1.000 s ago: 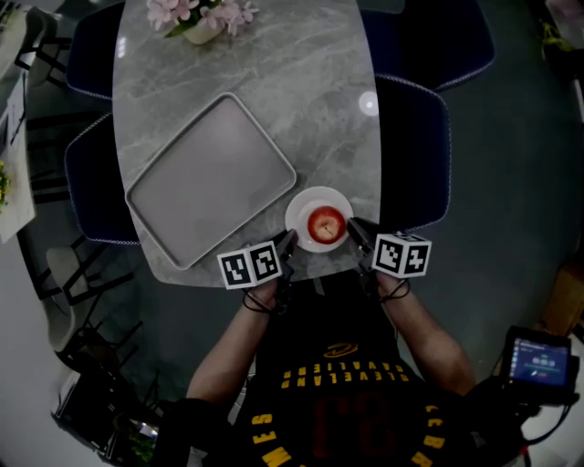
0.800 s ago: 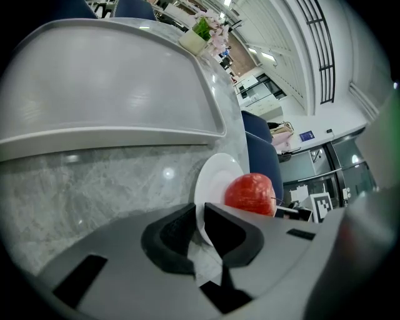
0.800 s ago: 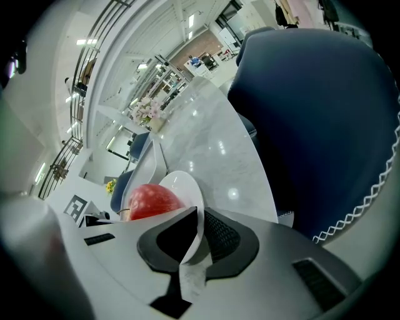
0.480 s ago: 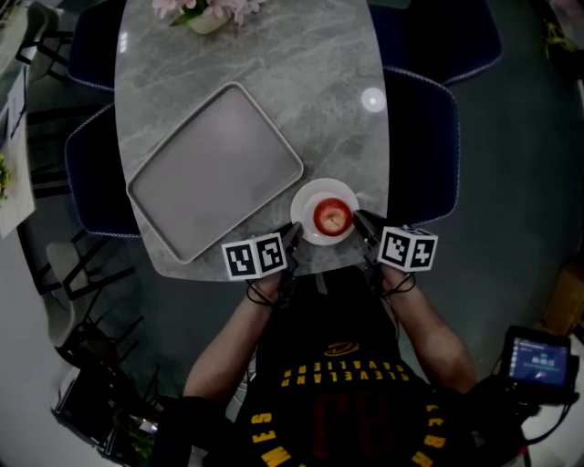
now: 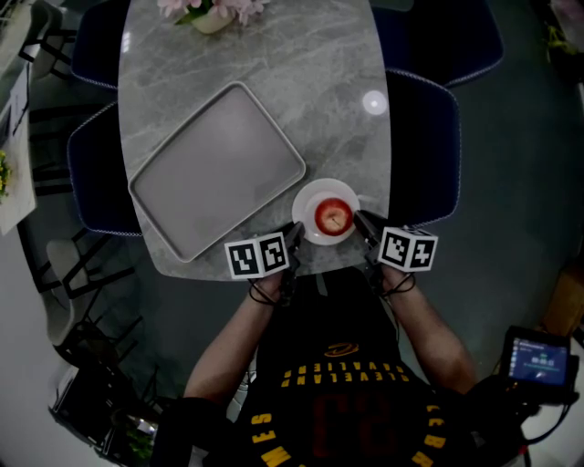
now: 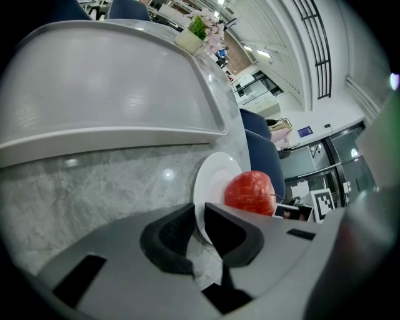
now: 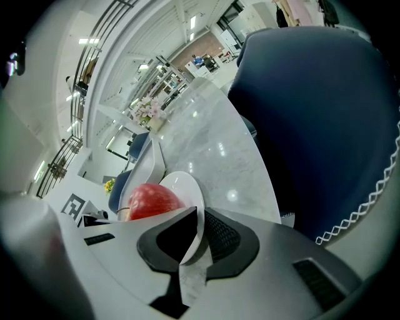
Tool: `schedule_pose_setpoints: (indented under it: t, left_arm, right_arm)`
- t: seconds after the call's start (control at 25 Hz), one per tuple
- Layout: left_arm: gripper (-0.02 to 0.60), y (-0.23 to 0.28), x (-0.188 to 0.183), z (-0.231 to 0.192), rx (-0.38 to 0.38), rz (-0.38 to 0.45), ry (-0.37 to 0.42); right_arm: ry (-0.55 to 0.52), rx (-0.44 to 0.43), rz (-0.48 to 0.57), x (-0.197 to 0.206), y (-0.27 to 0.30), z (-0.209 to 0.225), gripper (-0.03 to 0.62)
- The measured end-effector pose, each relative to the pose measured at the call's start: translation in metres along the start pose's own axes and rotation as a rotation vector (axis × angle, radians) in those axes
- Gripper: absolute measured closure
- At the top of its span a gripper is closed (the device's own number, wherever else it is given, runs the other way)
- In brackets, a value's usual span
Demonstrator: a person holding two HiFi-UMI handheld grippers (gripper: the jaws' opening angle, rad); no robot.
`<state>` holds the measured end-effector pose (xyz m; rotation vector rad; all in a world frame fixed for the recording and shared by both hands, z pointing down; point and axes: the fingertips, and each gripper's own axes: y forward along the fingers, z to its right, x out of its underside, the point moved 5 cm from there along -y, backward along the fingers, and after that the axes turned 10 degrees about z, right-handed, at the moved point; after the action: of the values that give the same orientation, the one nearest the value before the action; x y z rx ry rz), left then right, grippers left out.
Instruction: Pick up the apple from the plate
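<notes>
A red apple sits on a small white plate near the front edge of the grey marble table. My left gripper is at the plate's left rim and my right gripper at its right rim. In the left gripper view the plate has its edge pinched between the nearly closed jaws of the left gripper, with the apple just beyond. In the right gripper view the plate runs its rim between the jaws of the right gripper, beside the apple.
A large grey tray lies left of the plate, its corner close to the plate. A pot of pink flowers stands at the table's far end. Dark blue chairs flank the table on both sides.
The head view has shifted slightly. Both grippers, the plate and the apple keep their places on the table.
</notes>
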<state>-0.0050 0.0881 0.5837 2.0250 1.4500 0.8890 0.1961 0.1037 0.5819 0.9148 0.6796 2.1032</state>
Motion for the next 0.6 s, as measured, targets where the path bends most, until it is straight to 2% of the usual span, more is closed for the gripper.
schedule_pose_setpoints:
  t: [0.44,0.6]
  left_arm:
    - [0.537,-0.007,-0.001,-0.004,-0.013,0.038,0.0]
    - [0.537,-0.011,-0.001,-0.005,-0.016,0.056,-0.004]
  right_arm:
    - [-0.03,0.011,0.001,0.001,0.001,0.003,0.549]
    - [-0.062,0.028,0.04,-0.006,-0.004,0.003,0.549]
